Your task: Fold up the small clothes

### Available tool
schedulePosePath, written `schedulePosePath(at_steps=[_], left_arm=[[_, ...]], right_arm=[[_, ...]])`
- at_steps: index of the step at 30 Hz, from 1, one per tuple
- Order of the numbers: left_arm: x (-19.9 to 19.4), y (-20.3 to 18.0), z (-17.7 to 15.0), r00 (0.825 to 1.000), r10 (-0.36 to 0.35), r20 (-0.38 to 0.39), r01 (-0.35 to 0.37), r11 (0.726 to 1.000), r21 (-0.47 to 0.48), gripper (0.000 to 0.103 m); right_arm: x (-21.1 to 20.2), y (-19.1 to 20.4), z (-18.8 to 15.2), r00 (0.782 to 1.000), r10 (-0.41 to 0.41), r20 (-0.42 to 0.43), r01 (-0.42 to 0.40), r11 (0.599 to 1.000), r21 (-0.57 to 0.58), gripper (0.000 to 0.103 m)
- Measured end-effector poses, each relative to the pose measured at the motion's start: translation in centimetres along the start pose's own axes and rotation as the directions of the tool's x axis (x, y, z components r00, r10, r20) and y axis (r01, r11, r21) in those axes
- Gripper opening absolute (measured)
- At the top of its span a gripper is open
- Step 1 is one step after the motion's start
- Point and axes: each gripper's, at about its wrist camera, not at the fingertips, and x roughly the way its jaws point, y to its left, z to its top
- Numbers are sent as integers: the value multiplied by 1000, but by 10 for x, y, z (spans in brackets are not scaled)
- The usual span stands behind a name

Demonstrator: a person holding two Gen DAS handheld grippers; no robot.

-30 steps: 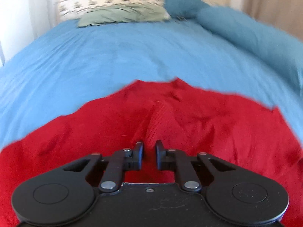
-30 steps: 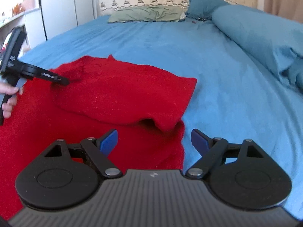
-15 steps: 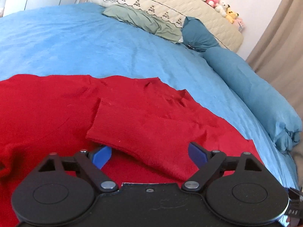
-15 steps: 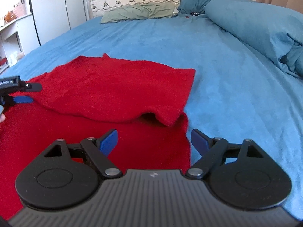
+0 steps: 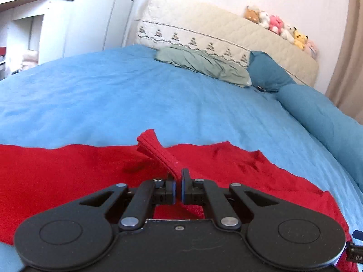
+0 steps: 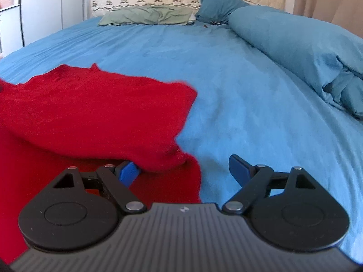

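- On the blue bed, my left gripper has closed on a ribbed red edge of the red garment; half a second ago its jaws were spread wide above a folded flap, and now they are nearly together with the strip of cloth rising up and away between them.
- My right gripper has moved in on the garment's right edge: its jaws are as wide apart as they were, but the left fingertip now sits under or against the lip of the folded-over layer, while the other one hovers over bare bedding. It holds nothing.
- I read this as the start of the next fold: one corner is secured, and the right side looks lined up to pinch its own corner so that both can lift together.
- From the left wrist view I see the pinched strip and the garment's far hem lying flat, plus the plush toys on the headboard; that view does not show the right side's fold.
- From the right wrist view I see the doubled layer over the lower one, and the rolled duvet well apart; my left gripper is out of frame there.
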Motion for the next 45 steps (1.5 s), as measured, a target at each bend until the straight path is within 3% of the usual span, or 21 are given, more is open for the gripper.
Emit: schedulePosePath(at_steps=[4,7,12,15,16,18,19,20,23,26,30,33,37,39,42,45], left_arm=[[-6,15,-8,999,33,12,-33,999,-26,4],[-5,24,-20,999,30,-23,-31,998,-61,4],[-11,32,-35,997,28,-70,-33,996,-78,6],[-30,37,-37,995,53,-79,-59,996,-73,15],[-36,39,-37,994,69,-79,-74,995,-60,20],[-53,41,-38,993,103,-62,-105,994,-33,43],[-64,41,-38,993,111,-37,-111,994,-12,62],[-70,39,-37,994,108,-14,-108,994,5,71],[-78,30,-31,996,84,34,-86,995,55,80],[-63,23,-27,999,49,0,-49,997,53,82],[-47,21,-34,999,20,-44,-18,998,52,82],[-41,28,-43,997,17,-75,-13,999,52,82],[-49,30,-46,999,3,-53,0,999,50,82],[-49,28,-46,999,6,-46,-3,997,73,88],[-39,31,-50,993,25,-115,-20,999,48,89],[-55,38,-46,994,17,-107,-16,1000,7,89]], right_arm=[[6,-5,2,994,-112,-5,112,994,-6,98],[4,-22,-4,995,-99,-30,100,994,49,99],[-4,-34,-11,994,-96,-46,98,994,43,99],[-11,-39,-11,993,-89,-76,93,994,60,99],[-17,-37,-10,992,-92,-84,97,994,51,99],[-35,-29,-7,996,-79,-44,79,997,8,100],[-43,-23,-3,999,-45,-4,45,999,-14,101],[-50,-17,0,999,7,35,-6,1000,-28,102],[-43,7,16,979,194,65,-193,981,-25,103],[-11,31,24,964,265,31,-265,964,-3,103],[28,25,17,973,228,-16,-226,970,89,102],[28,16,14,967,253,9,-252,958,134,102],[14,23,18,970,243,23,-244,967,78,103],[10,20,13,969,241,51,-244,968,59,103],[23,11,6,978,209,-14,-206,973,108,103],[18,-1,7,983,179,-47,-168,969,182,103]])
